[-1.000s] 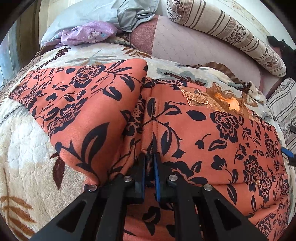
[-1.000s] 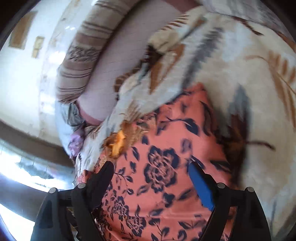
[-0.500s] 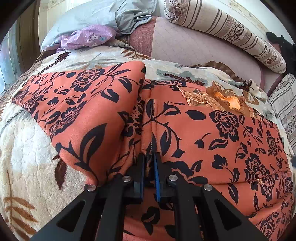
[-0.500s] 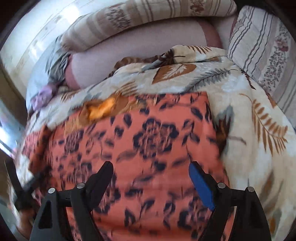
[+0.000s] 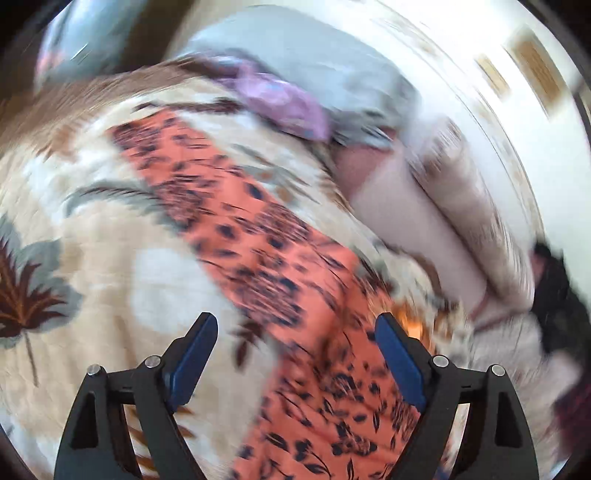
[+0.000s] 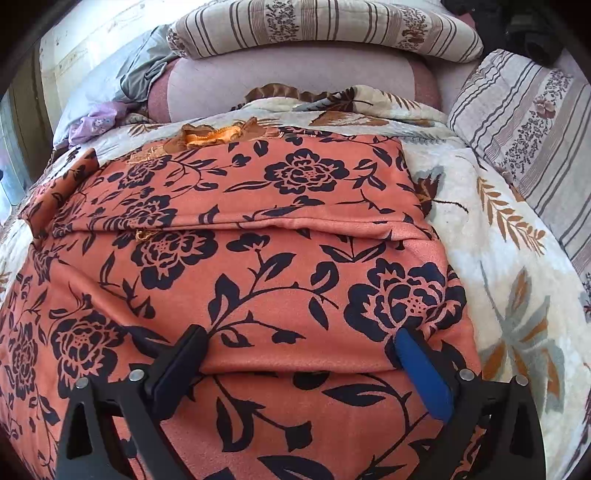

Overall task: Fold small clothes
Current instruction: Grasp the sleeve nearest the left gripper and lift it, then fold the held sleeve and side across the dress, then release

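Note:
An orange garment with a dark floral print (image 6: 280,236) lies spread on the bed, with folded layers making ridges across its middle and near edge, and an orange lace collar (image 6: 210,136) at its far edge. My right gripper (image 6: 301,347) is open, its fingers low over the near fold, holding nothing. In the blurred left wrist view the garment (image 5: 258,236) runs diagonally. My left gripper (image 5: 295,332) is open and empty above it.
A cream leaf-print quilt (image 6: 498,229) covers the bed. Striped pillows (image 6: 321,29) and a pink bolster (image 6: 295,77) lie at the back, another striped pillow (image 6: 524,122) at right. Grey and purple clothes (image 6: 99,118) sit at the back left.
My left gripper has let go of the garment, opened wide and swung away fast. My right gripper has steadied and come low over the garment's near fold.

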Demonstrator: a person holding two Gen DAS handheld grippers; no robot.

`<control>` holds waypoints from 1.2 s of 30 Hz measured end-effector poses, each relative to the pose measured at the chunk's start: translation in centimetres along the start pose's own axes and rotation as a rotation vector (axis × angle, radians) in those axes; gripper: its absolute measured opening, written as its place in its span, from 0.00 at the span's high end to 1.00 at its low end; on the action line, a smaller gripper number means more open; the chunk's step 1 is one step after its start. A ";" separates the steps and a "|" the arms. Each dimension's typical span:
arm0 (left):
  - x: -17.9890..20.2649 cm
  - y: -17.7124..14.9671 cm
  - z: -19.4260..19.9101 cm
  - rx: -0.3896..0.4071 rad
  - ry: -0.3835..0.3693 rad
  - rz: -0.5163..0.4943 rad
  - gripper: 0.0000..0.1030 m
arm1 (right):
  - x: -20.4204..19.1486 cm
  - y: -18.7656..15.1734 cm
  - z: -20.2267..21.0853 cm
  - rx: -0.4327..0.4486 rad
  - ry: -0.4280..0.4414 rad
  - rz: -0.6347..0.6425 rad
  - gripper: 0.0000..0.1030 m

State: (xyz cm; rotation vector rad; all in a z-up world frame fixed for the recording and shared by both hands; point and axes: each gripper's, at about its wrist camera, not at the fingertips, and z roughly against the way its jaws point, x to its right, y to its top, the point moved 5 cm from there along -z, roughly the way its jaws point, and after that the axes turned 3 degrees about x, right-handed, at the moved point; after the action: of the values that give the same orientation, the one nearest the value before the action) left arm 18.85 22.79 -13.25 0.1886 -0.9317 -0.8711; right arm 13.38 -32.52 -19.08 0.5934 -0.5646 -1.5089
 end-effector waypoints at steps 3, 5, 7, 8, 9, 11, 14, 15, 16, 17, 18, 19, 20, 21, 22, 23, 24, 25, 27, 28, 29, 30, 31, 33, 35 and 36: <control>-6.5 4.5 -0.8 -0.003 -0.055 0.271 0.16 | 0.1 -0.3 0.1 0.012 0.010 -0.011 0.01; -9.3 7.0 -1.5 0.017 -0.076 0.385 0.19 | -0.4 -0.1 0.1 0.018 0.006 -0.009 0.01; -11.0 9.9 -2.1 0.067 -0.100 0.439 0.23 | -0.5 -0.1 0.1 0.022 0.005 -0.010 0.01; -11.4 11.1 -2.4 0.078 -0.112 0.446 0.24 | -0.4 -0.1 0.1 0.023 0.006 -0.012 0.01; -11.7 12.4 -3.0 0.090 -0.123 0.445 0.24 | -0.4 -0.1 0.0 0.023 0.006 -0.012 0.01; -12.4 14.8 -4.3 0.106 -0.111 0.435 0.24 | -0.4 -0.1 0.0 0.027 0.005 -0.012 0.01; -14.1 16.2 -6.8 0.097 -0.044 0.439 0.24 | -0.4 -0.2 -0.2 0.032 0.004 -0.014 0.01; -14.7 16.1 -7.9 0.080 -0.016 0.439 0.24 | -0.4 -0.2 -0.2 0.033 0.004 -0.014 0.01; -15.5 15.8 -8.8 0.058 0.010 0.445 0.24 | -0.4 -0.2 -0.3 0.034 0.003 -0.014 0.01; -16.2 15.4 -9.3 0.049 0.024 0.447 0.28 | -0.4 -0.2 -0.3 0.035 0.003 -0.013 0.01; -16.4 15.3 -9.5 0.064 0.040 0.432 0.31 | -0.4 -0.2 -0.3 0.035 0.004 -0.013 0.01; -16.3 15.5 -9.7 0.082 0.062 0.407 0.36 | -0.4 -0.2 -0.3 0.036 0.004 -0.014 0.01; -16.1 15.6 -9.7 0.080 0.082 0.392 0.42 | -0.4 -0.2 -0.3 0.036 0.004 -0.015 0.01; -16.0 15.9 -10.0 0.072 0.112 0.373 0.52 | -0.4 -0.2 -0.3 0.037 0.004 -0.014 0.01; -16.2 16.1 -10.5 0.045 0.179 0.340 0.91 | -0.4 -0.2 -0.3 0.039 0.003 -0.014 0.01; -16.6 16.2 -10.9 0.010 0.225 0.321 0.95 | -0.4 -0.2 -0.3 0.041 0.004 -0.014 0.01; -16.8 16.3 -11.2 0.001 0.219 0.325 0.95 | -0.4 -0.2 -0.3 0.042 0.005 -0.016 0.01; -16.7 16.6 -11.2 -0.010 0.229 0.322 0.95 | -0.4 -0.2 -0.3 0.042 0.005 -0.016 0.01; -15.1 17.2 -10.8 0.001 0.288 0.256 0.96 | -0.3 -0.2 -0.4 0.046 0.008 -0.020 0.01; -13.2 17.6 -10.1 0.032 0.311 0.178 0.96 | -0.3 -0.2 -0.4 0.046 0.009 -0.021 0.01; -10.7 17.9 -9.3 0.064 0.311 0.093 0.96 | -0.3 -0.2 -0.4 0.048 0.009 -0.022 0.01; -7.7 18.0 -8.3 0.102 0.297 0.001 0.96 | -0.3 -0.2 -0.4 0.049 0.010 -0.024 0.01; -4.0 17.7 -6.9 0.142 0.257 -0.092 0.96 | -0.3 -0.2 -0.4 0.050 0.012 -0.025 0.01; 3.2 16.1 -4.1 0.203 0.180 -0.260 0.96 | -0.3 -0.2 -0.3 0.051 0.014 -0.028 0.01; 10.8 13.5 -1.0 0.256 0.067 -0.399 0.96 | -0.3 -0.2 -0.3 0.051 0.014 -0.028 0.01; 14.2 11.5 0.3 0.263 0.009 -0.460 0.96 | -0.3 -0.2 -0.3 0.051 0.015 -0.030 0.01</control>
State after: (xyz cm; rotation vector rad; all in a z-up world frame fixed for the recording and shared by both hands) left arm 29.36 20.05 1.46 0.6517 -1.0106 -1.1645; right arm 13.46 -32.24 -19.42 0.6548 -0.5862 -1.5205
